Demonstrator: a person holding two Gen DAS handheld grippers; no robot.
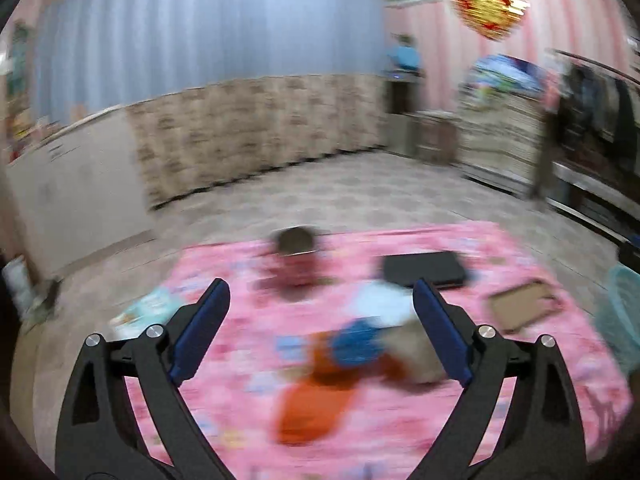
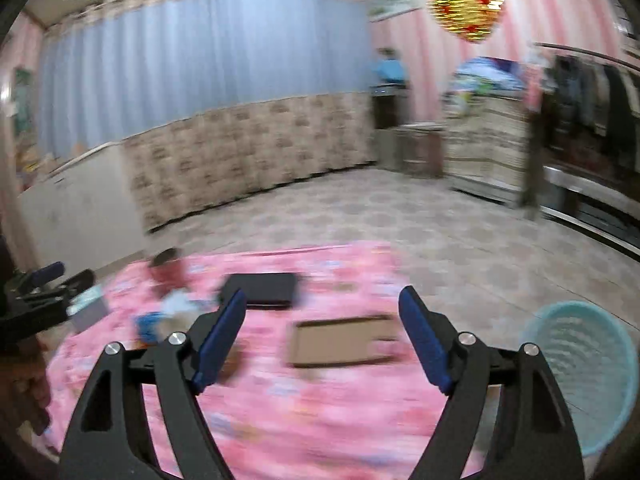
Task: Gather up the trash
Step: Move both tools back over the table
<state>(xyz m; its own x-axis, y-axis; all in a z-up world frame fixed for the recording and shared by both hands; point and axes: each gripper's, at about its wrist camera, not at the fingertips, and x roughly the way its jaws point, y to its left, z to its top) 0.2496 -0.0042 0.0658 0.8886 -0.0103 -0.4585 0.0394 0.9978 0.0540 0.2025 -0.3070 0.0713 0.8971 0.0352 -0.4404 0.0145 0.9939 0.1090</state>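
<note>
Both views are blurred by motion. A pink mat (image 1: 400,420) lies on the floor with trash on it: an orange wrapper (image 1: 312,412), a blue piece (image 1: 356,342), a brown crumpled piece (image 1: 420,354), white paper (image 1: 380,300) and a flat cardboard piece (image 1: 520,310) (image 2: 344,342). My left gripper (image 1: 322,312) is open and empty above the orange and blue trash. My right gripper (image 2: 322,316) is open and empty above the cardboard. A light blue basket (image 2: 588,372) stands at the mat's right edge.
A black flat box (image 1: 424,268) (image 2: 260,288) and a dark red cup (image 1: 296,258) (image 2: 166,266) sit on the mat's far side. A printed packet (image 1: 148,308) lies off the mat's left edge. Tiled floor, a curtain wall and cabinets (image 2: 488,148) lie beyond.
</note>
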